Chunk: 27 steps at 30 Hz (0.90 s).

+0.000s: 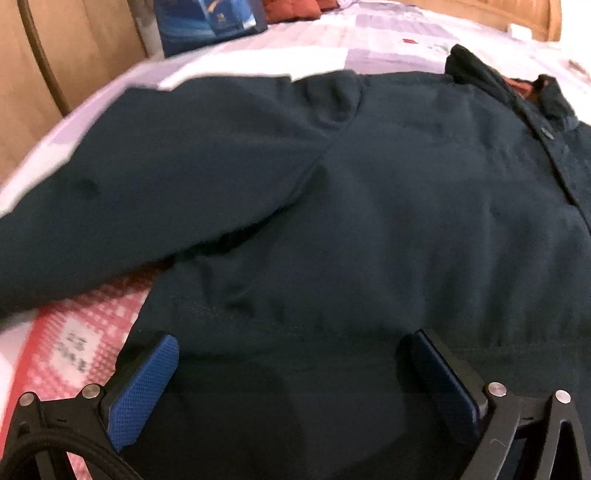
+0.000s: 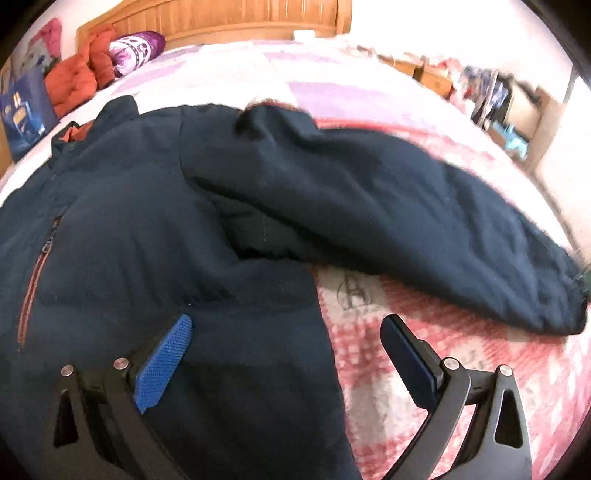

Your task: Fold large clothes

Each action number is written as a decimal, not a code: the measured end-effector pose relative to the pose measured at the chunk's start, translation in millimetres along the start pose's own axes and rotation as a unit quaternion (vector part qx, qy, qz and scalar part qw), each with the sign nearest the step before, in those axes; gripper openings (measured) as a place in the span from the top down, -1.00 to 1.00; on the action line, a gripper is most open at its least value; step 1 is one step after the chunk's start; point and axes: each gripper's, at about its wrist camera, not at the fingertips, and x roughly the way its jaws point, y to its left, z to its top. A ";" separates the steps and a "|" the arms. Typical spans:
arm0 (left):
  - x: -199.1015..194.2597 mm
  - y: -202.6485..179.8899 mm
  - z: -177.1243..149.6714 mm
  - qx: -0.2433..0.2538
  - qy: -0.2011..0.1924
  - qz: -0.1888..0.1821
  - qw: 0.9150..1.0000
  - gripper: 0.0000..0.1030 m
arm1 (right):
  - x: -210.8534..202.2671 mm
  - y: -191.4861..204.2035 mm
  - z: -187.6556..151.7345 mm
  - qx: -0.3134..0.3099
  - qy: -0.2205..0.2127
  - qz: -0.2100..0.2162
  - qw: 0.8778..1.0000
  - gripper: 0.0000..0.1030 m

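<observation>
- We find the dark navy jacket (image 1: 388, 192) lying front-up and spread on the bed (image 2: 424, 369), collar toward the wooden headboard (image 2: 240, 18).
- Its sleeves (image 2: 406, 221) lie out to either side on the patterned cover.
- We see the left gripper (image 1: 291, 362) above the hem, jaws wide apart and holding nothing.
- The right gripper (image 2: 286, 343) straddles the jacket's side edge, jaws likewise apart and holding nothing.
- Near the headboard we note an orange quilt (image 2: 77, 74), a purple pillow (image 2: 136, 48) and a blue box (image 1: 210, 22).
- Bare cover shows between body and sleeve on both sides; cluttered shelves (image 2: 509, 107) stand beyond the bed's far side.
</observation>
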 end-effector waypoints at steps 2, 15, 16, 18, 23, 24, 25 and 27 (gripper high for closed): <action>-16.9 -24.9 4.5 -0.001 -0.020 -0.041 0.999 -0.99 | -13.5 19.7 3.4 -0.023 -0.030 0.011 0.999 -1.00; -9.1 -164.4 -4.3 0.057 0.004 -0.139 0.989 -1.00 | 23.5 56.5 45.3 -0.115 -0.004 0.105 0.988 -0.88; -11.8 -160.7 -6.4 0.055 0.002 -0.143 0.988 -1.00 | 24.3 42.2 45.2 -0.108 -0.003 0.124 0.986 -0.64; -11.6 -161.4 -8.4 0.058 -0.004 -0.135 0.989 -1.00 | 16.6 33.6 41.5 -0.132 -0.008 0.120 0.984 -0.55; -15.9 -175.6 -16.1 0.051 -0.028 -0.126 0.990 -1.00 | -6.1 55.2 40.7 -0.169 -0.049 0.108 0.978 -0.60; -14.6 -175.1 -15.0 0.048 -0.032 -0.130 0.990 -1.00 | -6.8 66.5 48.8 -0.171 -0.057 0.116 0.977 -0.62; -13.7 -175.5 -14.7 0.047 -0.034 -0.132 0.990 -1.00 | -5.1 81.9 60.0 -0.177 -0.062 0.122 0.975 -0.63; -13.1 -174.8 -14.8 0.046 -0.039 -0.134 0.989 -1.00 | 2.8 106.0 79.0 -0.186 -0.061 0.118 0.974 -0.63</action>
